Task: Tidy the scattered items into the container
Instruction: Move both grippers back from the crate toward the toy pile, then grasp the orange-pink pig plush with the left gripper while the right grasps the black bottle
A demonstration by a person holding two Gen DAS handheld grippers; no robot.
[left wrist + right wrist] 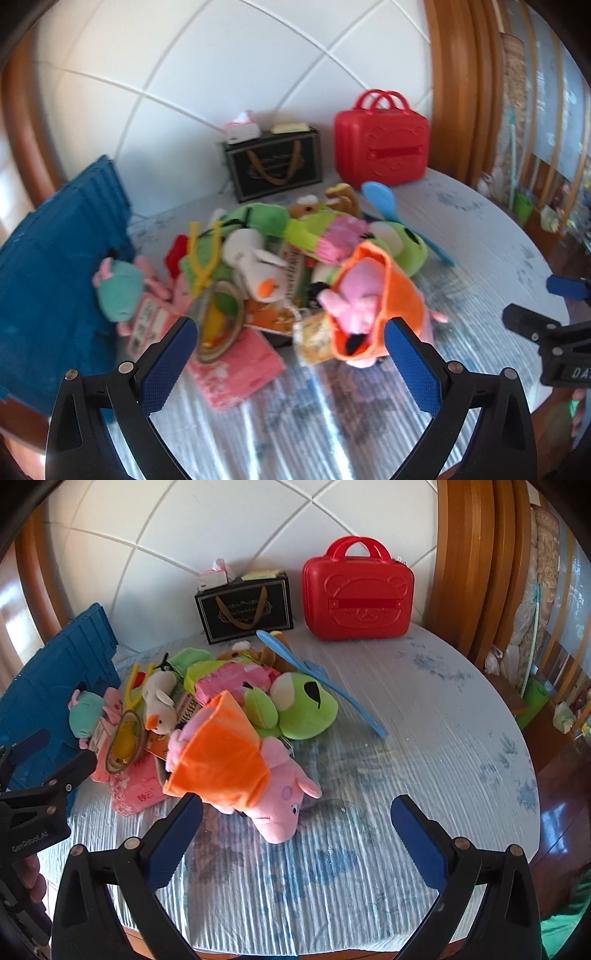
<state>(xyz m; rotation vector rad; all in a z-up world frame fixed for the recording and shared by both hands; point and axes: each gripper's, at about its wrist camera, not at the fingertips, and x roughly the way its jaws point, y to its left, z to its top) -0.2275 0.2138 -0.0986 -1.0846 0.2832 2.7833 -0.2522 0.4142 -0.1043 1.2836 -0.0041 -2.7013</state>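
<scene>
Pig (258, 779) lies just ahead-left of the right gripper (295, 823), snout toward it; left gripper (290, 352) farther; both jaws apart, empty.

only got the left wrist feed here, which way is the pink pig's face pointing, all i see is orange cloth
Observer: The pink pig lies snout toward the right gripper, with its head clear of the orange dress.
Operator: anything between your right fingers
Observer: No, both jaws are open and empty, with bare tablecloth between them.
Operator: red case design readable
Observer: Yes, the red case shows a clear embossed bear face.
</scene>
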